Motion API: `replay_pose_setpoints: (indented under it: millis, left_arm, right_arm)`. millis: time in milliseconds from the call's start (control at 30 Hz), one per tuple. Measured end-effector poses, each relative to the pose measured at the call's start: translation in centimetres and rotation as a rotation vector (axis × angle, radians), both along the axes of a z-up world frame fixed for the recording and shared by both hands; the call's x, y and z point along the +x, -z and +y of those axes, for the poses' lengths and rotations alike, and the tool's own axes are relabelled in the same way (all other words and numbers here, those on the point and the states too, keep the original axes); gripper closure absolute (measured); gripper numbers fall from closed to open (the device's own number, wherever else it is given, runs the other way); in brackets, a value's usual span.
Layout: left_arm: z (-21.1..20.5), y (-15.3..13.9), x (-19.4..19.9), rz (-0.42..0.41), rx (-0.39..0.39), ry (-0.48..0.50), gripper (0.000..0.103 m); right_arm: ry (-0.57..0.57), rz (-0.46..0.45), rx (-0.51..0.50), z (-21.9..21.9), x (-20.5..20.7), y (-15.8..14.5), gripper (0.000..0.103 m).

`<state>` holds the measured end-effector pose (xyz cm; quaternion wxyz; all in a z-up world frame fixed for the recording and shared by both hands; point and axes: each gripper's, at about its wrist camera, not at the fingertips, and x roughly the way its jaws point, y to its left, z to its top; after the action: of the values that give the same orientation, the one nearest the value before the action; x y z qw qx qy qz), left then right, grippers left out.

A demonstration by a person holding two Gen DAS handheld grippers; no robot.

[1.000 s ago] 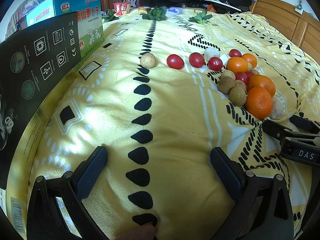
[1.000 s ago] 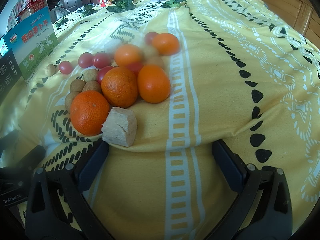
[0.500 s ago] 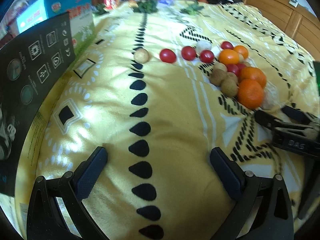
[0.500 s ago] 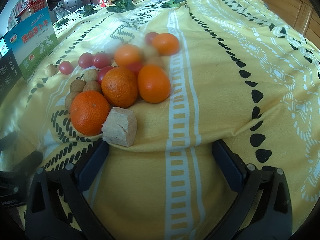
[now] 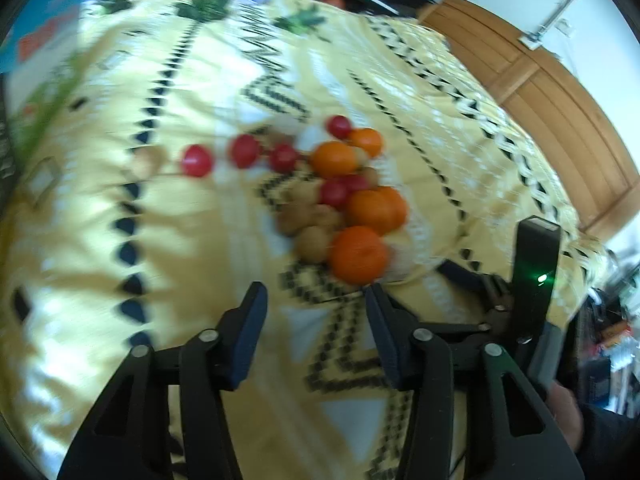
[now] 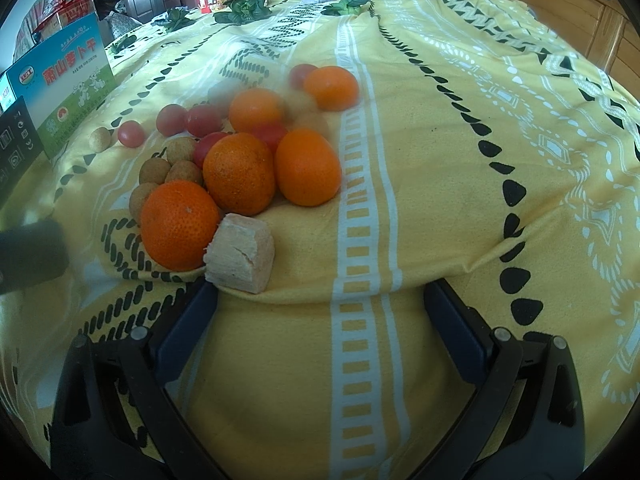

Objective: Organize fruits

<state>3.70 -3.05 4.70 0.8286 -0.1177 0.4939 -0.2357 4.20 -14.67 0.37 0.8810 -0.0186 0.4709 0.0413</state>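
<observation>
Two grippers hover over a yellow bedspread [image 6: 440, 200]: the left gripper [image 5: 316, 304], jaws just narrowed around nothing, and the right gripper [image 6: 320, 304], wide open and empty, both near a pile of oranges [image 6: 236, 178], tomatoes [image 6: 172, 120] and small brown fruits [image 6: 154, 170].

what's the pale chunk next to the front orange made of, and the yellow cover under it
Pale chunk: looks fibrous and plant-like, matte, with stringy torn faces and a smoother tan skin side; possibly a cut stem piece, hard to confirm. Yellow cover: soft woven fabric, matte, printed with black and white patterns, creasing into folds.
</observation>
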Motion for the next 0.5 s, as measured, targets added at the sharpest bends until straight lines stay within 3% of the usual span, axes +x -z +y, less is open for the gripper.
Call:
replay_pose_setpoints:
  millis: [100,300,400,500]
  left_arm:
    - [-1.1,-0.2,0.6,-0.017,0.032,0.025,0.058]
    - [1.6,0.5,1.0,-0.017,0.072,-0.062,0.058]
    - [3.1,1.3,0.6,-0.006,0.068,-0.086,0.058]
    - [4.0,2.1,0.4,0.008,0.047,-0.104,0.058]
  right_arm:
    - [0.001,0.0,-0.005,0.1,0.1,0.0,0.0]
    - [-0.039,0.079,0.036,-0.5,0.6,-0.4,0.0]
    - [-0.12,0.094,0.217,-1.9,-0.3,-2.4,0.003]
    - [-0.167,0.015,0.328,-2.6,-1.7,-5.1,0.005]
